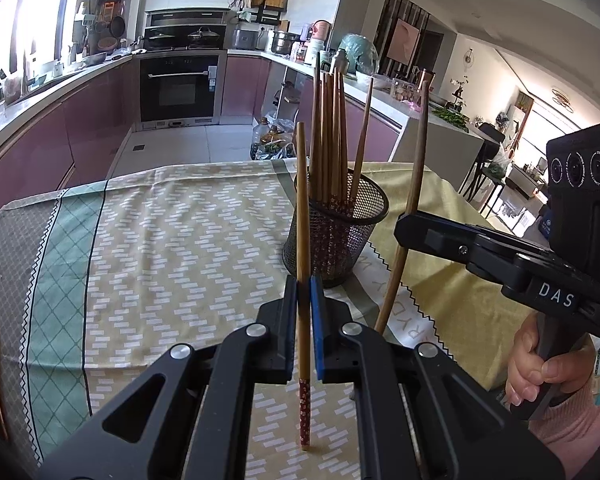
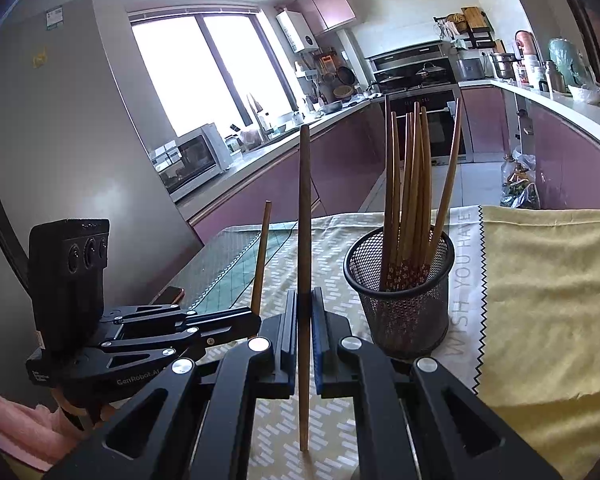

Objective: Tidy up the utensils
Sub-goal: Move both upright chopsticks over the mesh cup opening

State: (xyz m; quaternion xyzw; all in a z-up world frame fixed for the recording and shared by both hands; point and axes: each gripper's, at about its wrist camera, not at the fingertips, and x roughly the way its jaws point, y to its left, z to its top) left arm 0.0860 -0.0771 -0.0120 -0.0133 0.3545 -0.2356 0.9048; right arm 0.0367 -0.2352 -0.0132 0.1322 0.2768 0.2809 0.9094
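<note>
Left claw pinches one chopstick upright. Right claw pinches another chopstick upright. Mesh cup with more chopsticks stands near on surface. Risks: stick slips from thin pinch, tip bumps cup rim, cup tips over, two claws bump.

black mesh cup, brown chopsticks

Chopsticks in mesh cup
</note>
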